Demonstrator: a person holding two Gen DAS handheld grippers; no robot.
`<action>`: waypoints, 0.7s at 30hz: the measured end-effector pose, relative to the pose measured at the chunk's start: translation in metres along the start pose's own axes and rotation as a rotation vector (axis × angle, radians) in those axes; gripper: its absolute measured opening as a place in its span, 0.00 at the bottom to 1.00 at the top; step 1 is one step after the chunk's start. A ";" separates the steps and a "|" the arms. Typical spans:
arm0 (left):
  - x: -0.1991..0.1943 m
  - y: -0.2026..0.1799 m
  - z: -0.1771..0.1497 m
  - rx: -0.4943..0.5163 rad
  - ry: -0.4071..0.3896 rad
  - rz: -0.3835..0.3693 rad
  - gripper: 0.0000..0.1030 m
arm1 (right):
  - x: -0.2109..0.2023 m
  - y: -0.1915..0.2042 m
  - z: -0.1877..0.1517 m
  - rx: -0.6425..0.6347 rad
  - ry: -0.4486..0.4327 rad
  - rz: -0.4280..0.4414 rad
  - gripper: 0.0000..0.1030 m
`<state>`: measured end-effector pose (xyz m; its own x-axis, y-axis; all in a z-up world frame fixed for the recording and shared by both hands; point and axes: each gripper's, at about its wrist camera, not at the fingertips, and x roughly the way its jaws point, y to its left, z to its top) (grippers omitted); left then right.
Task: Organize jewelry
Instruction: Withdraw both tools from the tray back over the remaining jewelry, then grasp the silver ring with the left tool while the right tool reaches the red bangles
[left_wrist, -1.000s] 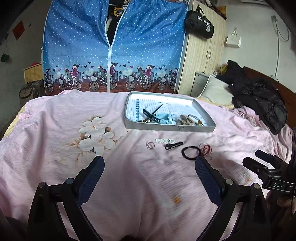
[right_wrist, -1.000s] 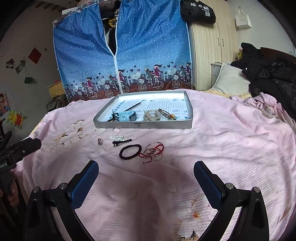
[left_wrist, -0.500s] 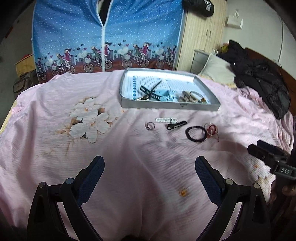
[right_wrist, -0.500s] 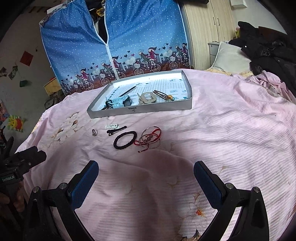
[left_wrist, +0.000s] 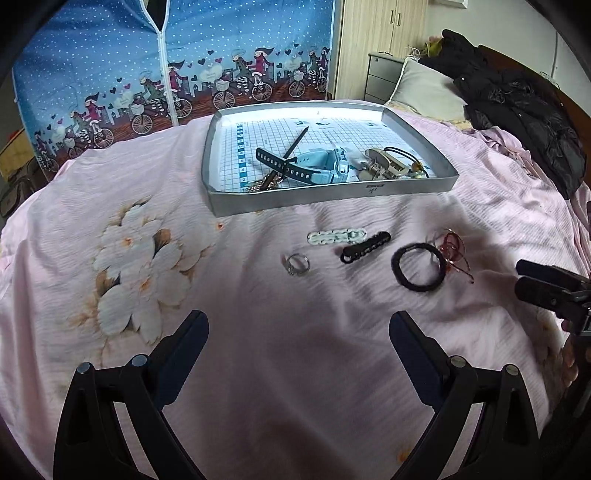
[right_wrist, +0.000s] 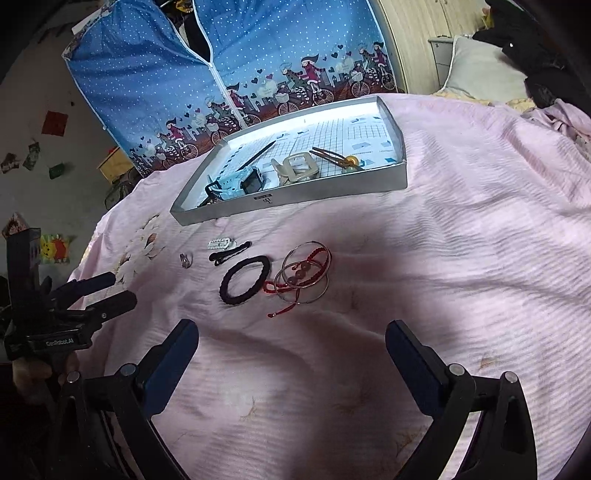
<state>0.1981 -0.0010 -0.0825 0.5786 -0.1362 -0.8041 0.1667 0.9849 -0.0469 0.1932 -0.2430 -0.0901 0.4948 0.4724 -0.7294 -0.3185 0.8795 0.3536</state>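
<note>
Left wrist view. Left hand-held gripper (left_wrist: 295, 332) spread wide, nothing between its fingers, hovering above the pink bedspread (left_wrist: 258, 387). Straight ahead of it, a row of loose pieces on the bed: small silver ring (left_wrist: 296, 264) nearest and slightly left; white hair clip (left_wrist: 336, 236) just beyond; black hair clip (left_wrist: 365, 246) touching the white one's right end; black hair tie (left_wrist: 418, 270) ahead-right; red cord with thin hoops (left_wrist: 452, 251) touching the tie's far right side. Beyond the row, a grey tray (left_wrist: 332, 190) holding a pale blue watch (left_wrist: 325, 168), a black strap (left_wrist: 284, 168) and a beige hair claw (left_wrist: 384, 164). Right hand-held gripper (left_wrist: 546, 286) enters at far right, fingers close together; whether anything is held I cannot tell from here. Open bedspread on the left, over the flower print (left_wrist: 136, 273).

Right wrist view. Right hand-held gripper (right_wrist: 291, 341) wide, empty. Ahead-left: black hair tie (right_wrist: 244, 279), red cord and two overlapping hoops (right_wrist: 304, 275) directly ahead, overlapping each other; clips and ring further left. Tray's near wall (right_wrist: 295, 194) lies well beyond. Bare bedspread fills everything right of the fingers. Left hand-held gripper (right_wrist: 99, 291) at far left, over the bed's edge.
</note>
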 end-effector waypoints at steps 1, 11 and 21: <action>0.005 0.002 0.003 -0.006 0.002 -0.005 0.93 | 0.003 -0.002 0.003 -0.003 0.005 0.003 0.90; 0.031 0.021 0.020 -0.068 -0.012 -0.078 0.92 | 0.029 -0.023 0.028 0.020 0.002 0.019 0.49; 0.049 0.011 0.029 -0.041 -0.009 -0.161 0.59 | 0.048 -0.030 0.030 0.050 0.032 0.029 0.34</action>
<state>0.2510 0.0004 -0.1054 0.5546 -0.2931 -0.7788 0.2250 0.9539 -0.1988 0.2503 -0.2450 -0.1177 0.4598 0.4961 -0.7365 -0.2912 0.8678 0.4027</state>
